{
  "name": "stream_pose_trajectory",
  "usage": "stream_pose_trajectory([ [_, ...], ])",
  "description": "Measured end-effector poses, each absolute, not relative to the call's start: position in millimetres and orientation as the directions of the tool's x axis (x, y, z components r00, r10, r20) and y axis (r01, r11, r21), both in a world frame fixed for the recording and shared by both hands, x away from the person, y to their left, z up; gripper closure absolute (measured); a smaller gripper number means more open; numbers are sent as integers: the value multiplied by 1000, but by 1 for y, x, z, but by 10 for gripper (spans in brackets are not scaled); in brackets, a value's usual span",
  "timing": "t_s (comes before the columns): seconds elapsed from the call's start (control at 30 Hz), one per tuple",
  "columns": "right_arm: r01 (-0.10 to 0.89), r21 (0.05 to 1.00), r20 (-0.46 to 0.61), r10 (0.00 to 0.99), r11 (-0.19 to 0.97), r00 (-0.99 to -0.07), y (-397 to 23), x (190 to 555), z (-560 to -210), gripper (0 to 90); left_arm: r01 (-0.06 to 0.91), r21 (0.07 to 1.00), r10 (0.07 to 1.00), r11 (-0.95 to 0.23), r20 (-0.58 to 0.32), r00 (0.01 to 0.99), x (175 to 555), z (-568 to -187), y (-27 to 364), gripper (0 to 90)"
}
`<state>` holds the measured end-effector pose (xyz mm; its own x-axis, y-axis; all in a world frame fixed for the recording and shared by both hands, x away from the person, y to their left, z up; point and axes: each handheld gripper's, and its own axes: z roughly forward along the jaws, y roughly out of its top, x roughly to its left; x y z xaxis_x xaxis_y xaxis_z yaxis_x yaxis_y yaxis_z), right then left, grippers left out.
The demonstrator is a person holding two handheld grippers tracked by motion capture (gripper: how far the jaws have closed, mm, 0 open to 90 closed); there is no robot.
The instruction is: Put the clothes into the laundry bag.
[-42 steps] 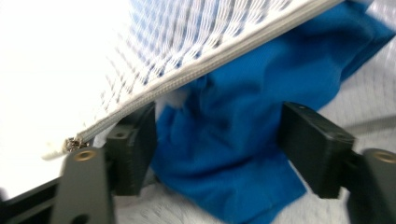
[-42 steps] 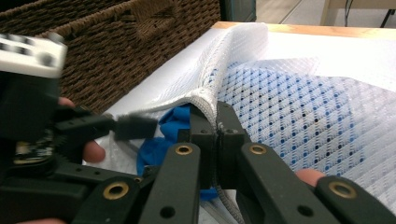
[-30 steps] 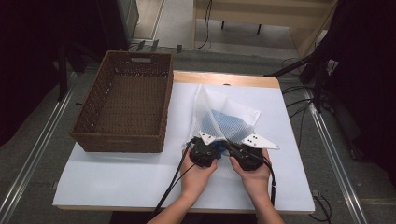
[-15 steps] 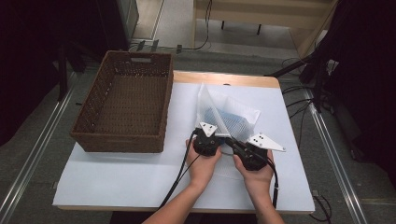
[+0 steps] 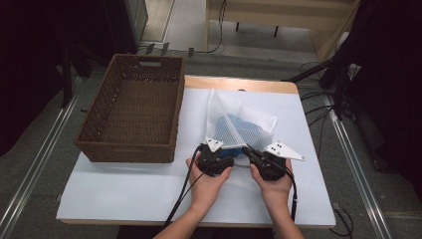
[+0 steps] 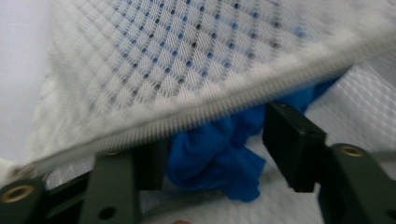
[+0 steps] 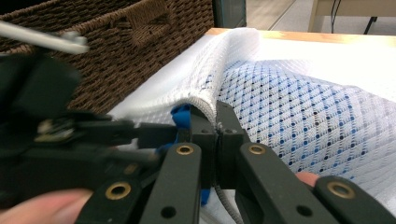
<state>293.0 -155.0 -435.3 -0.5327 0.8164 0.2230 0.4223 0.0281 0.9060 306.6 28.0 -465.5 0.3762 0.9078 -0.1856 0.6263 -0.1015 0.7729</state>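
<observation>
At frame centre, your right gripper (image 7: 215,133) clamps the mesh laundry bag (image 5: 234,124) at its zipper edge; your left gripper's (image 6: 215,149) jaws, just opening, straddle blue cloth (image 6: 219,154), the wicker basket (image 5: 132,112) close at left.

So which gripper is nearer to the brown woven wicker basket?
Left. The left gripper sits at the white mesh bag's mouth, just right of the basket; the right gripper, pinching the bag's zipper edge, lies farther right.
</observation>
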Motion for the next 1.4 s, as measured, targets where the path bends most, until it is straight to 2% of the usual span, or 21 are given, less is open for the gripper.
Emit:
stream_pose_trajectory([
  [0.13, 421, 907, 222, 815, 30, -535, -154, 292, -435, 898, 660, 736, 916, -148, -149, 371, 308, -474, 22, 375],
  [0.33, 424, 905, 226, 811, 29, -540, -154, 292, -435, 898, 644, 734, 913, -214, -85, 400, 313, -475, 9, 574],
  [0.53, 432, 901, 226, 803, 43, -552, -150, 292, -438, 899, 649, 736, 887, -192, -153, 436, 321, -473, -2, 779],
  [0.63, 426, 904, 229, 806, 32, -546, -152, 292, -436, 899, 670, 733, 878, -117, -239, 415, 330, -473, 0, 812],
  [0.77, 413, 911, 235, 816, 4, -528, -157, 290, -434, 900, 631, 776, 886, -14, -283, 368, 338, -469, 8, 819],
  [0.9, 403, 915, 230, 819, 2, -526, -157, 289, -433, 900, 563, 825, 895, 45, -284, 345, 342, -462, 9, 822],
  [1.0, 405, 914, 226, 819, 9, -528, -156, 290, -434, 900, 618, 781, 908, 92, -321, 270, 357, -473, 12, 816],
  [1.07, 414, 910, 225, 818, 17, -529, -155, 290, -436, 900, 679, 722, 892, 135, -387, 234, 365, -480, 17, 806],
  [1.1, 414, 910, 219, 820, 23, -528, -155, 291, -437, 900, 695, 707, 881, 129, -403, 246, 367, -480, 19, 791],
  [1.2, 420, 907, 219, 824, 26, -523, -156, 292, -440, 900, 692, 722, 894, 15, -320, 314, 361, -475, 20, 678],
  [1.3, 427, 904, 227, 829, 16, -512, -159, 293, -441, 900, 686, 728, 881, -26, -308, 360, 349, -473, 28, 571],
  [1.4, 427, 904, 226, 829, 16, -511, -160, 294, -442, 900, 653, 753, 869, -76, -271, 415, 333, -467, 35, 517],
])
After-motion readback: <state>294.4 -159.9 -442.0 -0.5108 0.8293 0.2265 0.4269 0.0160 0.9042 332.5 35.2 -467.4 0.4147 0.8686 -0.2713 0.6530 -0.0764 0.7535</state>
